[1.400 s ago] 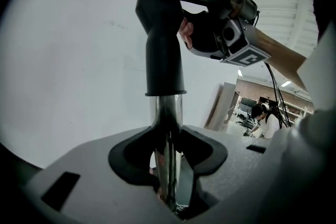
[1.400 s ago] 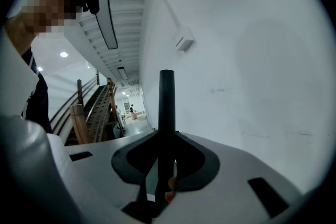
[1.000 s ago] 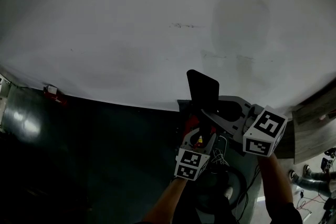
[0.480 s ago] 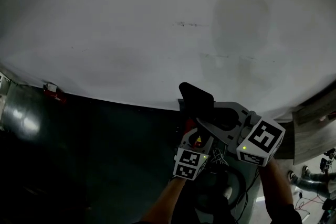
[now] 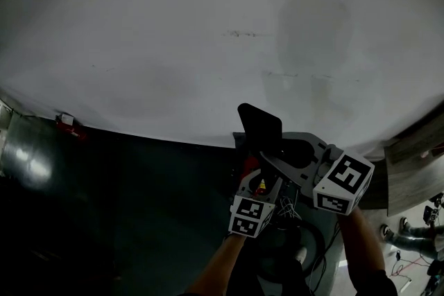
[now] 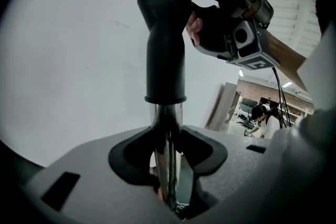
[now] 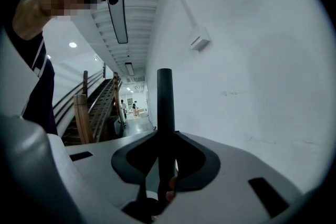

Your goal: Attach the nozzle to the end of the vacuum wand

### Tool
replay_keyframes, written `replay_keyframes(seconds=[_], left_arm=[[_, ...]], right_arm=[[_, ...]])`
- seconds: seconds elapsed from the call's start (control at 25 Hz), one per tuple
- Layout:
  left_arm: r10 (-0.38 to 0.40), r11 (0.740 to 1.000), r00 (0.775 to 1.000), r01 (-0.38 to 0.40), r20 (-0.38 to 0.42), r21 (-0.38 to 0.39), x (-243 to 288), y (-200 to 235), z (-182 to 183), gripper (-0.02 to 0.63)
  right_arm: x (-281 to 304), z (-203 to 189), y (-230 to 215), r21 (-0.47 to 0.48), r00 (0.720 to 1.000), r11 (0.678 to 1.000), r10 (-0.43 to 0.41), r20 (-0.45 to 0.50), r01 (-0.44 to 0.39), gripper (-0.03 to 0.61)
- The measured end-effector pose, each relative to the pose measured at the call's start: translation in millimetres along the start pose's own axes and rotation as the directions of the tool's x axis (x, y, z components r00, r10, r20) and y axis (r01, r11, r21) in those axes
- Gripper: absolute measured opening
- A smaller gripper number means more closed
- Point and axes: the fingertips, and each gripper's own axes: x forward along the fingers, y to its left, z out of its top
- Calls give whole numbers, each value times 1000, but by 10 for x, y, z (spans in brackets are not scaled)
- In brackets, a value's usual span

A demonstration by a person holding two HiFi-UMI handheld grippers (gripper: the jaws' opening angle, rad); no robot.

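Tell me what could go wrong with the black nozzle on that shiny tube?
The shiny wand looks smooth, so it might slip or twist in the left tongs when pushed. The right tongs pinch the nozzle only across its thin flat top, so it could tilt and sit crooked on the wand.

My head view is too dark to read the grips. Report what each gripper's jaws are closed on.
Observer: The left gripper is clamped on the shiny metal vacuum wand tube, just below the collar of the black plastic nozzle.
Operator: Now the right one.
Observer: The right gripper pinches the nozzle's flat upper end, which shows edge-on between its pads.
Operator: Tell me whether the nozzle is on the wand.
Observer: Its collar already sleeves the tube's end. How deep it sits, I cannot tell.
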Motion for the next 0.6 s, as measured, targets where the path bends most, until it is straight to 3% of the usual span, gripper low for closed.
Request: replay_keyframes(seconds=[0.2,0.28,0.48,0.6], left_arm=[[-14,1000,1000,14,4,0,14,6,12,147],[-15,1000,1000,15,8,-2,17,17,29,147],[-11,1000,1000,11,2,-16,35,138,14,149],[-4,999,1000,4,0,-36,44,267,-25,147]], right_arm=[[11,14,8,0,1000,1000,15,7,-15,97],[-35,52,23,20,999,999,29,44,-30,130],[-290,212,-154,98,978,994,-62,200,43,147],[-444,133,-235,158,971,986,-94,220,59,147]])
